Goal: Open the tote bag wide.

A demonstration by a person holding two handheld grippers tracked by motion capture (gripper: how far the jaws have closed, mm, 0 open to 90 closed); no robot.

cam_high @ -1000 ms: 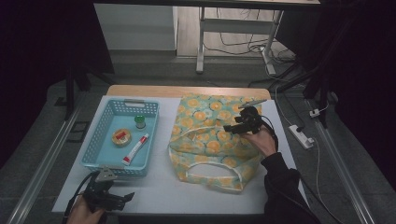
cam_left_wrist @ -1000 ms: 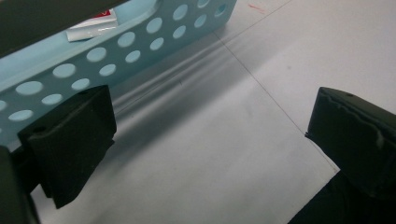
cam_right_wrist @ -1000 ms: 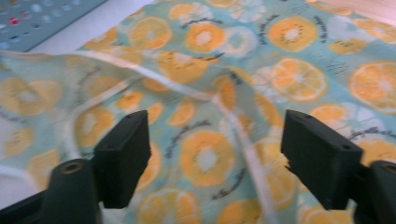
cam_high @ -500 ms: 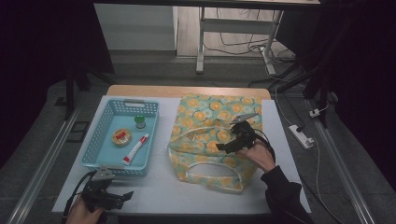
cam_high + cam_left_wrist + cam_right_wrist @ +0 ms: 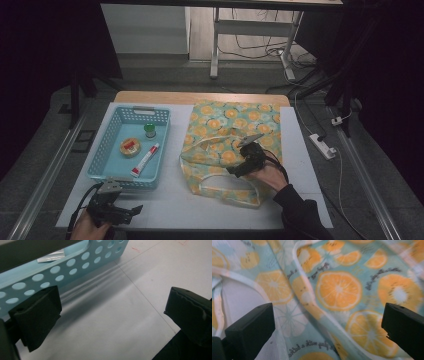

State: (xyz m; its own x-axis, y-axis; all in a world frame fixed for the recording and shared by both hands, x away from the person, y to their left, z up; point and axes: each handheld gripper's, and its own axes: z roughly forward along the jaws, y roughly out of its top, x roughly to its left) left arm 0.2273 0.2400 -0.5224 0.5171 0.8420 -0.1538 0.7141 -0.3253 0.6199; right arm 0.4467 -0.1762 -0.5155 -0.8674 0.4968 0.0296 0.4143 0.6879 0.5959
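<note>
1. One table (image 5: 170, 210), white-topped, carries everything listed below.
2. Bag (image 5: 227, 135): orange-slice print cloth, lying flat on the right half of the table, with its white handle loop (image 5: 225, 192) at the near end.
3. Basket (image 5: 112, 150): blue, perforated, left of the bag. It holds a round tin (image 5: 130, 147), a white tube (image 5: 145, 159) and a green-capped bottle (image 5: 149, 130), each apart from the others.
4. Right tool (image 5: 239, 169): over the near middle of the bag, pointing left and down. Its jaws have just been opening and now stand wide; in the right gripper view the cloth lies beyond them, nothing clamped.
5. Left tool (image 5: 131, 210): at the near left table edge, just in front of the basket wall. Jaws wide, with bare table between them.
</note>
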